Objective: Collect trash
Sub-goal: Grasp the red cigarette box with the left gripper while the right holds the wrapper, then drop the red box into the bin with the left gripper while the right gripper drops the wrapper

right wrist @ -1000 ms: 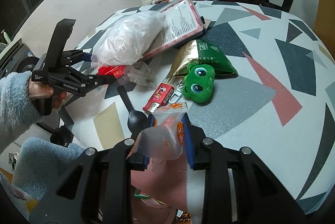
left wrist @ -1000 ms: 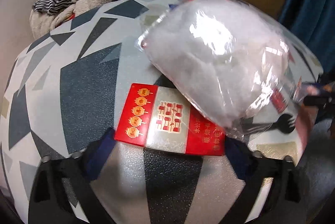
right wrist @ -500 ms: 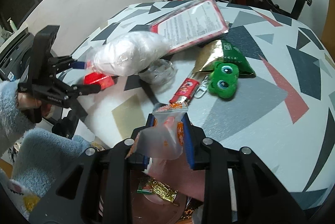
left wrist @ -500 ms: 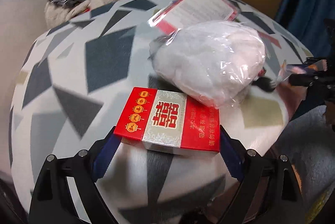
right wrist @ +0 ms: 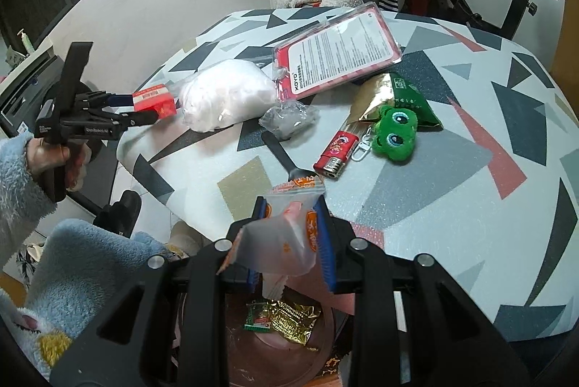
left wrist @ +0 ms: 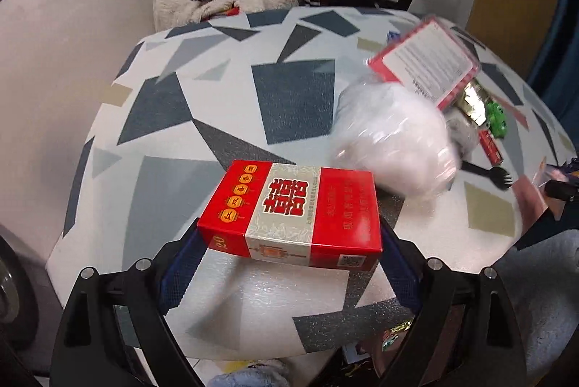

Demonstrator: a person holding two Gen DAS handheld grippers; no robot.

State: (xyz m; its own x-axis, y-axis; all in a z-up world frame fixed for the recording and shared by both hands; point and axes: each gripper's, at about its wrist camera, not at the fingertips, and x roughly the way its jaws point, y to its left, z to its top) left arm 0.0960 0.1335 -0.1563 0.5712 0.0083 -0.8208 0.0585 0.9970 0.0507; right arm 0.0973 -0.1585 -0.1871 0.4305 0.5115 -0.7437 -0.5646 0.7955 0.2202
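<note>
While left tool (left wrist: pixel 289 242) clamps glossy cardboard box (left wrist: pixel 295 209), right tool (right wrist: pixel 291 235) pinches crinkled wrapper (right wrist: pixel 286 242).

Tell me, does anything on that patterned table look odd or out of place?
Amid the wrappers, a green frog plush keychain and a red lighter lie side by side; they look like belongings, not trash. The black plastic fork lies loose, its head under the wrapper in the right gripper.
</note>
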